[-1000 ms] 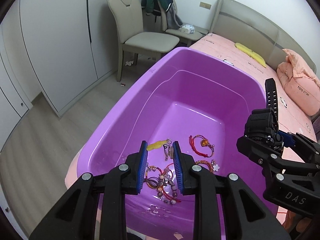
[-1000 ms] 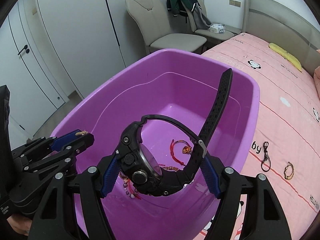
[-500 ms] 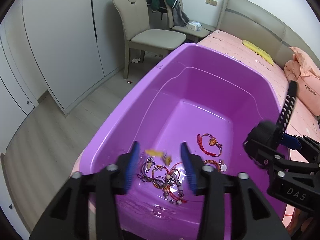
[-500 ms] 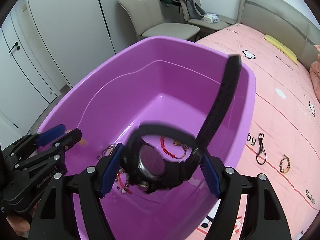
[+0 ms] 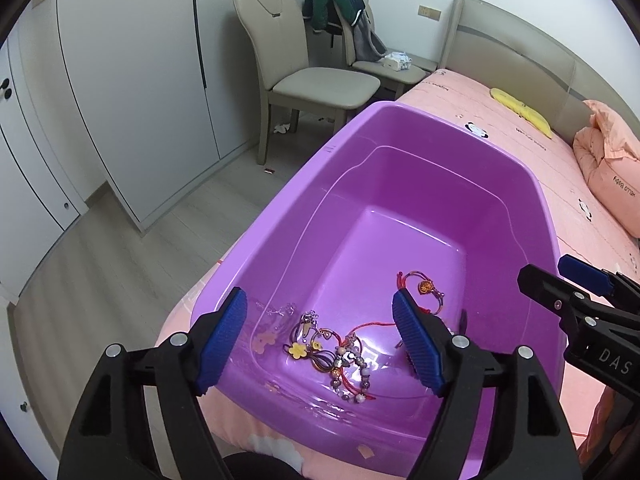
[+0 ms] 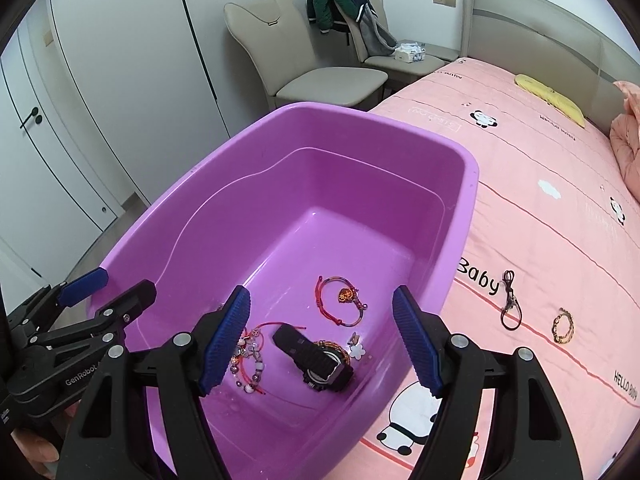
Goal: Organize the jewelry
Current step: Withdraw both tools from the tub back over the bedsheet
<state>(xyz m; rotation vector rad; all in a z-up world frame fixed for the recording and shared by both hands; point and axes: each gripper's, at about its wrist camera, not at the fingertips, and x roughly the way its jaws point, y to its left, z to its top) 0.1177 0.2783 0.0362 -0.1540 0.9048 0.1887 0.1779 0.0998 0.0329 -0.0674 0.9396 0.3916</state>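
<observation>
both your jaws hang spread and empty over the purple tub [image 6: 460, 216], the left pair widening. right of your right jaws, on the bed [image 6: 540, 208], lie a black cord [image 6: 510, 304] and gold bracelet [image 6: 563, 326]: light, limp, slippery; pinch across the loop.

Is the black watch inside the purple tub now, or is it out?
Inside: the black watch lies on the purple tub's floor.

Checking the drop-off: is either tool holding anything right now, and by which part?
Nothing is held. The right tool stands open with the black watch lying in the purple tub; the left tool is opening, nothing between its pads.
</observation>
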